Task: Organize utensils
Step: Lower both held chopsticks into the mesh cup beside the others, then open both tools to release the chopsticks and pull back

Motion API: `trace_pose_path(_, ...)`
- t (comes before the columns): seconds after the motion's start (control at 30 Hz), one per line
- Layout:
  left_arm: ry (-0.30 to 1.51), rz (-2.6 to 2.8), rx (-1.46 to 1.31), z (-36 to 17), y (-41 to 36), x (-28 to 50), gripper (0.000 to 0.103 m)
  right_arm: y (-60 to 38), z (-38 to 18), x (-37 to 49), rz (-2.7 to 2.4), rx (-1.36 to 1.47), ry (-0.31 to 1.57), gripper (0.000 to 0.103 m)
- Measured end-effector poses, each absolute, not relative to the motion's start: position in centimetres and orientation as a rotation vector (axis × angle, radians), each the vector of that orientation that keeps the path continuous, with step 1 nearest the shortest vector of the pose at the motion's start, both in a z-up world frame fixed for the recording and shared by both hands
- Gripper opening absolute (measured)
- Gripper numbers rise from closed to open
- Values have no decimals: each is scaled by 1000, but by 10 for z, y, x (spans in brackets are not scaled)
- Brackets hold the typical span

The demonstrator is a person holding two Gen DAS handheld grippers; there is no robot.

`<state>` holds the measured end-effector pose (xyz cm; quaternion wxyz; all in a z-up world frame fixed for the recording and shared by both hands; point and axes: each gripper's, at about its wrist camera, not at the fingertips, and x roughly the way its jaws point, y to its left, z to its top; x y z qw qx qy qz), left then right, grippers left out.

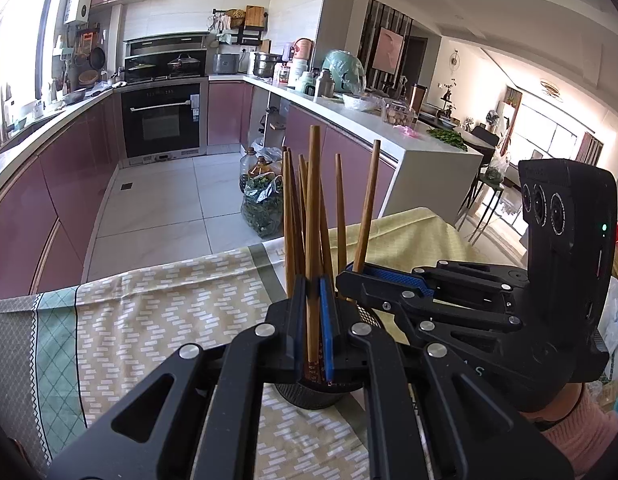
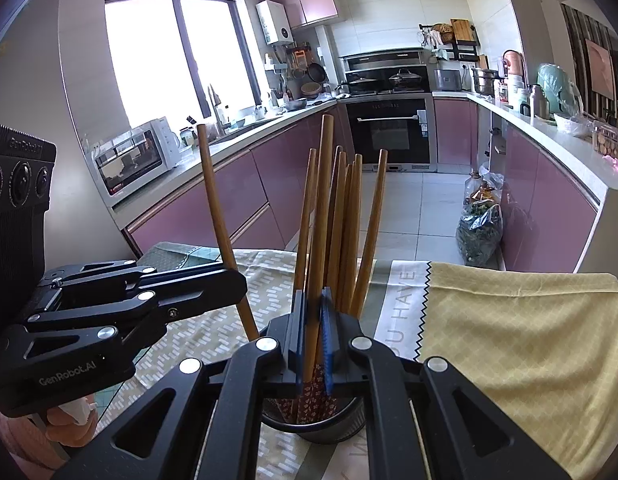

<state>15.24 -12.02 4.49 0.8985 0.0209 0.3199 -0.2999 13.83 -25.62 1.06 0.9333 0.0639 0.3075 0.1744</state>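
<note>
Over mesh holder [image 2: 309,426] on table: left gripper [image 1: 313,320] and right gripper [image 2: 312,336], jaws each clamped on one chopstick, tips lowered inside holder, likely for upright storage.

Ahead of the grippers we see a kitchen with pink cabinets [image 2: 265,184] running along both sides under pale counters [image 1: 373,120]. Straight ahead at the far end stands a black oven [image 2: 389,128], with pots on the stove [image 1: 165,66] above it. Far to the left, bright daylight pours through a big window [image 2: 169,52], and a white microwave [image 2: 137,156] sits on the counter below. The floor [image 1: 165,200] is pale tile. Off to the right we see a living room [image 1: 541,120] with sunlit windows.
</note>
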Motion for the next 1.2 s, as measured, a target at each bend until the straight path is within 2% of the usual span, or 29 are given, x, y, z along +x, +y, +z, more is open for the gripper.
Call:
trace_pose_path(0.9,737,-626,5,10,-114,192,8,-258,0,151,344,170,648,8)
trace_pose_path(1.07,700,-588,4,9,-104,182,25,-258,1,146,344,166,643,16)
trace_pose_path(1.17,678,-555,-8,8,-93,176,46,-259,4,141,343,160,635,21)
trace_pose_path(1.2,668,-540,-10,9,-89,173,46,-259,5,139,343,157,631,22)
